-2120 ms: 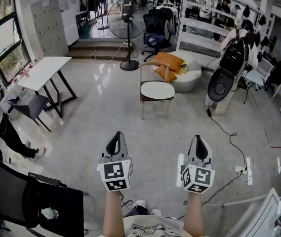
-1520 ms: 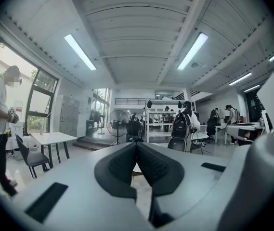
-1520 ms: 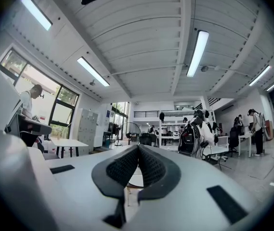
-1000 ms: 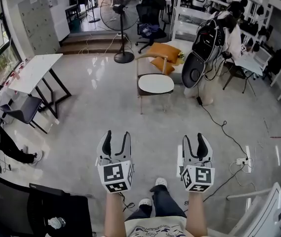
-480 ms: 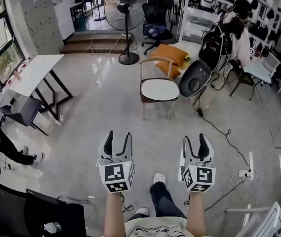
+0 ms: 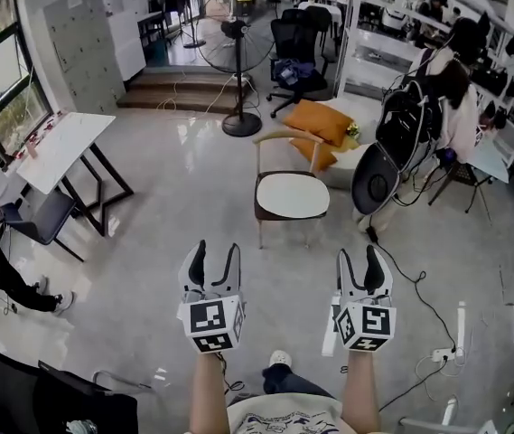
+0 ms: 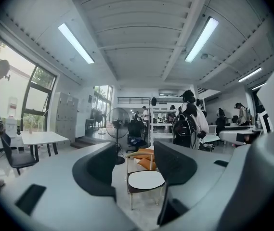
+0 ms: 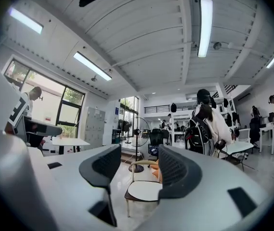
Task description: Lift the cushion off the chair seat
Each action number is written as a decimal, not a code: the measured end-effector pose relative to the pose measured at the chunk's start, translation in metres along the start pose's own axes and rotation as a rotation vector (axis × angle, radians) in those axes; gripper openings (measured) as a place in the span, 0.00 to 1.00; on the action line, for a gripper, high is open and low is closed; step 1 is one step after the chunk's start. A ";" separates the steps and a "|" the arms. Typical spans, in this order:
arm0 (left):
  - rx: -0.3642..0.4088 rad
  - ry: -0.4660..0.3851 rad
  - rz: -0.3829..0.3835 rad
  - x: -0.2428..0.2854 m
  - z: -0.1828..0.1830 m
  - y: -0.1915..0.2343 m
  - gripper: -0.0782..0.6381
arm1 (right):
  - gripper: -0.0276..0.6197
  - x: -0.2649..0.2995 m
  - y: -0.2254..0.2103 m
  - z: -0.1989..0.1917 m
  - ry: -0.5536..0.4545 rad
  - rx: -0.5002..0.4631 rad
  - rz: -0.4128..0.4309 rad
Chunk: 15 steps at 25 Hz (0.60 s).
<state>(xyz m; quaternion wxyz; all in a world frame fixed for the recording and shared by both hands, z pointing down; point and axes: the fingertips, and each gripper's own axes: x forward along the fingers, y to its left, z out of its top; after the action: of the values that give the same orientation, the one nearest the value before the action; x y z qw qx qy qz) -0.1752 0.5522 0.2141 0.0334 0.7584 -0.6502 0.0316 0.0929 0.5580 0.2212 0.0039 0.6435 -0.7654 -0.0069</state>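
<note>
The chair [image 6: 270, 143] has a curved wooden backrest and stands on the pale floor ahead of me. A white oval cushion [image 6: 292, 195] lies flat on its seat. My left gripper [image 6: 213, 256] and right gripper [image 6: 365, 260] are held level side by side, well short of the chair, both open and empty. The left gripper view shows the cushion [image 7: 146, 179] far off between the spread jaws of the left gripper [image 7: 137, 170]. In the right gripper view the cushion [image 8: 144, 190] again lies beyond the open right gripper [image 8: 134, 170].
Orange pillows [image 6: 315, 120] lie on a white beanbag behind the chair. A person with a backpack [image 6: 419, 107] stands just right of it, holding a dark round seat shell [image 6: 376, 177]. A floor fan [image 6: 234, 39], white table [image 6: 62, 138], grey chair [image 6: 44, 217] and floor cables [image 6: 428, 306] surround the route.
Both grippers have gone from shut to open. I have walked toward the chair, which now sits nearer and lower in the head view. The backpack person has shifted beside it.
</note>
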 end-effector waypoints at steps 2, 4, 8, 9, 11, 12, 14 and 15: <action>-0.002 -0.005 0.006 0.022 0.005 -0.003 0.45 | 0.42 0.021 -0.012 0.002 -0.005 -0.004 0.007; -0.006 -0.004 0.011 0.044 0.007 -0.007 0.45 | 0.42 0.041 -0.024 0.002 -0.004 -0.003 0.011; -0.013 0.008 0.022 0.081 0.006 -0.014 0.45 | 0.42 0.073 -0.046 -0.004 0.007 0.003 0.011; -0.013 0.010 0.026 0.088 0.005 -0.014 0.45 | 0.42 0.080 -0.050 -0.006 0.011 0.005 0.010; -0.010 0.019 0.030 0.102 0.001 -0.018 0.45 | 0.42 0.092 -0.058 -0.014 0.025 0.008 0.008; -0.009 0.025 0.029 0.109 0.000 -0.020 0.45 | 0.42 0.097 -0.062 -0.017 0.033 0.012 0.006; -0.009 0.033 0.024 0.122 -0.001 -0.022 0.45 | 0.42 0.108 -0.068 -0.021 0.043 0.021 0.004; -0.009 0.035 0.023 0.130 -0.001 -0.021 0.45 | 0.42 0.115 -0.070 -0.022 0.046 0.024 0.003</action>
<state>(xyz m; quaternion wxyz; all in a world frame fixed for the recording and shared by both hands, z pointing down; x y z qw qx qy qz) -0.1342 0.4281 0.2268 0.0479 0.7502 -0.6581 0.0425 0.1421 0.4323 0.2417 0.0137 0.6424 -0.7660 0.0169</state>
